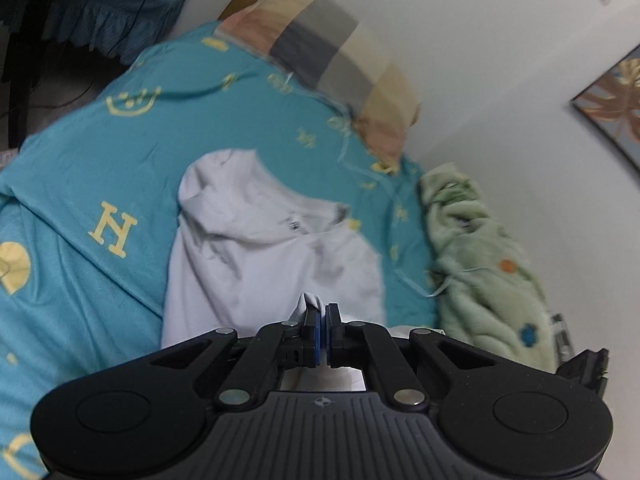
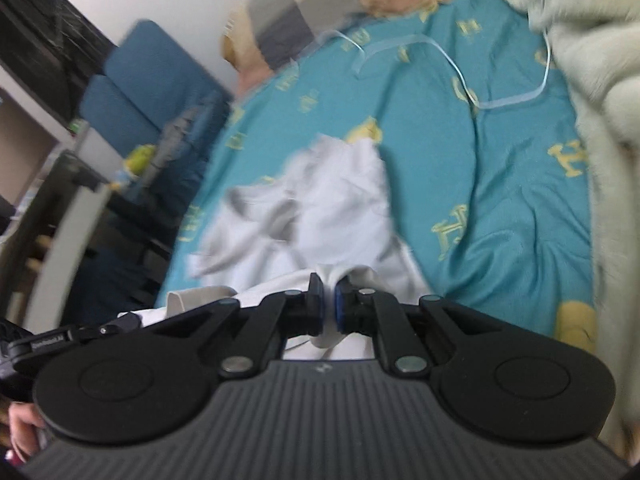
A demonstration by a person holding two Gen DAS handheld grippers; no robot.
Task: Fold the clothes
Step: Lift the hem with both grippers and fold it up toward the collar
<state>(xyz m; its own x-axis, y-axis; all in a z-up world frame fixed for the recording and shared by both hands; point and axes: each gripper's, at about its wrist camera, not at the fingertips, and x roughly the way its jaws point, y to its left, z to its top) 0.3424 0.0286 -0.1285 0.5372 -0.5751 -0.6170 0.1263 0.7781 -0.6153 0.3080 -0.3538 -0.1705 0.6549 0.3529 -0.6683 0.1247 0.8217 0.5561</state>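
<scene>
A white T-shirt lies on a teal bedsheet printed with yellow letters, its collar and label toward the far side. My left gripper is shut on a bunched fold of the shirt's near edge. In the right wrist view the same white T-shirt lies crumpled and blurred on the teal bedsheet. A pinch of its fabric sits between the blue pads of my right gripper, which is shut on it.
A checked pillow lies at the head of the bed by the white wall. A pale green fleece blanket is heaped along the right side. A thin cord loops across the sheet. A blue chair stands beside the bed.
</scene>
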